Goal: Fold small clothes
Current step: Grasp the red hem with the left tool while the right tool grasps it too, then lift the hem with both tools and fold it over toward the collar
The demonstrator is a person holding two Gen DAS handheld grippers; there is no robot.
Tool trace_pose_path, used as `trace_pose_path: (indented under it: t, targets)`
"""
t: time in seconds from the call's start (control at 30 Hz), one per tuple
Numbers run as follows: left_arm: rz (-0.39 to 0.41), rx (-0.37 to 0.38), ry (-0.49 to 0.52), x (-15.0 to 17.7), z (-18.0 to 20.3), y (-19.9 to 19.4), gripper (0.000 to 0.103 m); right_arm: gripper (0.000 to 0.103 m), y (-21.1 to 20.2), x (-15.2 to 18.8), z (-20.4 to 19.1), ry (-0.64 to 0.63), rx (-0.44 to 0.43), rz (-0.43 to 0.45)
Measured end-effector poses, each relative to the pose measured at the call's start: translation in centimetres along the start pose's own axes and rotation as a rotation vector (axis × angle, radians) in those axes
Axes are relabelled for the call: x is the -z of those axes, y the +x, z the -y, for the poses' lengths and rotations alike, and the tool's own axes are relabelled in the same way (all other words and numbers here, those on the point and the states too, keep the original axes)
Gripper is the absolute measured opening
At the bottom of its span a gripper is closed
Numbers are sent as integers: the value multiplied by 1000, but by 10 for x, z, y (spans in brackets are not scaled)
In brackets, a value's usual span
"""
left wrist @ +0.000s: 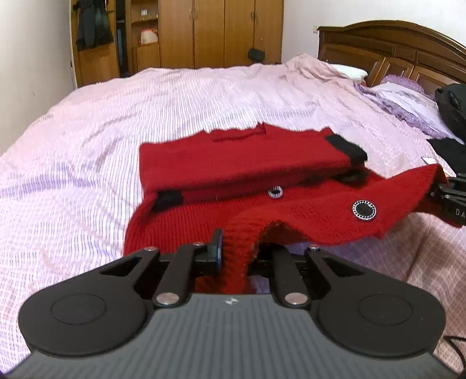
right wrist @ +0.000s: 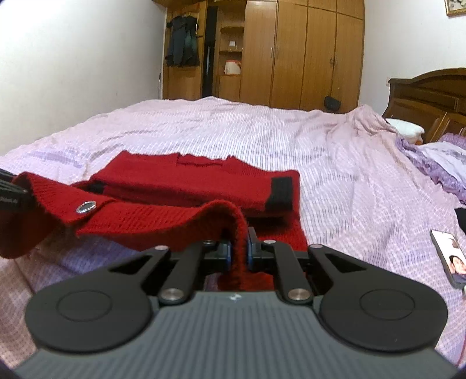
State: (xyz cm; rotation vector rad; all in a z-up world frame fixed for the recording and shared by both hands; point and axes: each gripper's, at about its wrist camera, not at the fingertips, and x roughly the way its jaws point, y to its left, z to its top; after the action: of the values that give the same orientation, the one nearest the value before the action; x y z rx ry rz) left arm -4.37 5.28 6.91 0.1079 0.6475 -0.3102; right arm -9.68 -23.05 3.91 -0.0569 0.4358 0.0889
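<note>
One big bed with a pink and white striped cover (left wrist: 145,116) fills most of both views. Behind it stands a tall brown wooden wardrobe (left wrist: 221,32) with shut doors and open shelves; a white and red pot (left wrist: 149,36) sits on one shelf. Dark clothes (left wrist: 93,23) hang beside it on the left. A carved dark wooden headboard (left wrist: 393,46) is on the right, with a frilly purple pillow (left wrist: 407,102) below it.

The red knitted sweater with black cuffs (left wrist: 241,157) lies on the bed, its sleeves folded across its body. Its near edge is lifted off the cover and held at two spots. The left gripper (left wrist: 236,250) is clenched on a fold of red knit at one spot. The right gripper (right wrist: 239,247) is clenched on the red hem at the other, with its blue pads squeezing the cloth. Round black buttons with shiny rims (left wrist: 364,210) sit on the lifted flap.

A phone with a lit screen (right wrist: 448,256) lies on the cover at the right. Letters on the other gripper's side are too cut off to read.
</note>
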Motion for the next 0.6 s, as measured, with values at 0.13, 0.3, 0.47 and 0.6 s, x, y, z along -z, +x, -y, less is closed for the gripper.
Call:
trace_pose_path:
  t: [0.13,0.3,0.47,0.6]
  targets:
    - [25,-9,-4,-11,-2,4,13,12,7,-9,1,-13,10,21]
    - [42,-19,-15,-25,-8,12,13,12,16,-21,2,-28,19,48]
    - [47,-18,-24,-43,-15,24,13,12,31,-34,2,-29,31,62]
    - [58,-23,-31,-61,-23,35,13,12,44,-49,1,-31,40,83]
